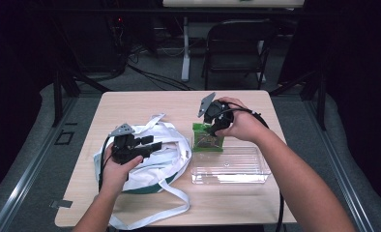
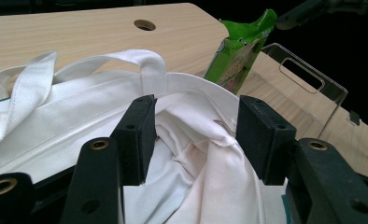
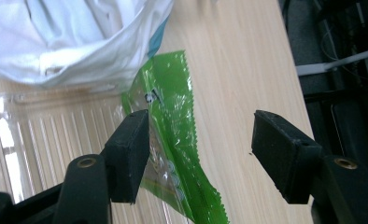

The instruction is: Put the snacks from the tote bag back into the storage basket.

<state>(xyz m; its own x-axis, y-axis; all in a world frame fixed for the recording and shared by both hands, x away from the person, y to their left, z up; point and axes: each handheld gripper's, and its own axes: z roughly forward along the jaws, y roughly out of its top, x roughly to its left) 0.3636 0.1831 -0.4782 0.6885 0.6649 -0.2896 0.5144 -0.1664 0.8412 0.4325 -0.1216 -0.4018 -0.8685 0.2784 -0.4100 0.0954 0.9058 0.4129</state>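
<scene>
A white cloth tote bag with long straps lies on the left half of the wooden table. My left gripper hovers open over it; the bag's rim runs between the two jaws. A green snack packet leans against the far wall of a clear plastic box. My right gripper is open just above the packet's top edge. In the right gripper view the green snack packet lies beside the left pad, partly within the gap.
The clear box sits right of the bag, its cut-out handle showing in the left gripper view. A black chair and cables stand on the floor beyond the table. A hole is in the tabletop.
</scene>
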